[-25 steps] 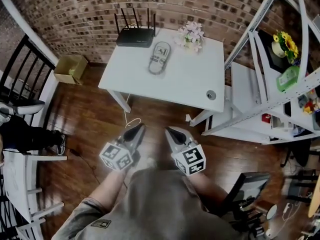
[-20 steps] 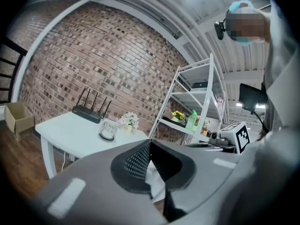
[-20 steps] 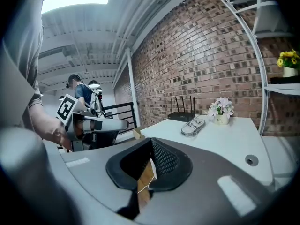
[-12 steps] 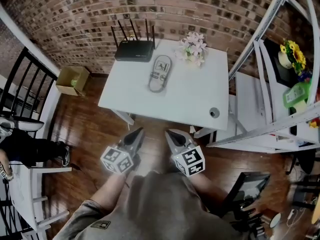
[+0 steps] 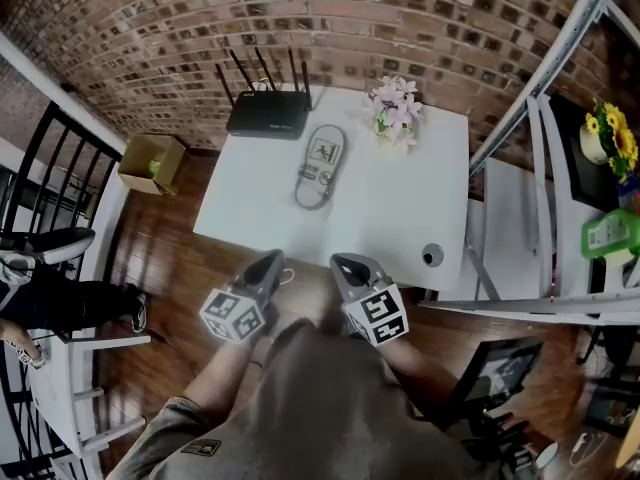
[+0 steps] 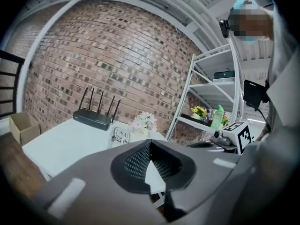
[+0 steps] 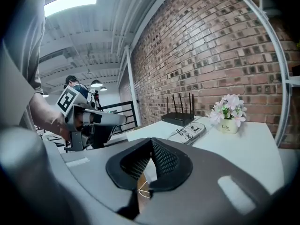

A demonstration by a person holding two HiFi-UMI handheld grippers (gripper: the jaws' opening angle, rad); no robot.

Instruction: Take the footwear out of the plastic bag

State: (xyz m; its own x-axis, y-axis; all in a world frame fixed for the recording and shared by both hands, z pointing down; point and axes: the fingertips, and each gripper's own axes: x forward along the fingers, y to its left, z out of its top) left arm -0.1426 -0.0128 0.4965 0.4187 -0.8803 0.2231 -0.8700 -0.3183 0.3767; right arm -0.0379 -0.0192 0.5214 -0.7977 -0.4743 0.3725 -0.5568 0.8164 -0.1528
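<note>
A clear plastic bag with flat footwear (image 5: 320, 153) lies in the middle of the white table (image 5: 400, 208). It also shows as the bag (image 6: 121, 135) in the left gripper view and the bag (image 7: 190, 131) in the right gripper view. My left gripper (image 5: 270, 261) and right gripper (image 5: 345, 263) hang side by side just short of the table's near edge, both pointing at it. The jaws of the left gripper (image 6: 150, 142) are shut with nothing in them. The right gripper (image 7: 151, 139) is shut and holds nothing as well.
A black router (image 5: 268, 116) and a small pot of pink flowers (image 5: 397, 108) stand at the table's back. A small round object (image 5: 432, 256) sits at its near right corner. A metal shelf (image 5: 590, 218) stands to the right, a cardboard box (image 5: 150, 163) and a black railing (image 5: 50, 158) to the left.
Both grippers have moved forward together toward the table, whose near edge now lies just ahead of their tips. Both stayed shut.
</note>
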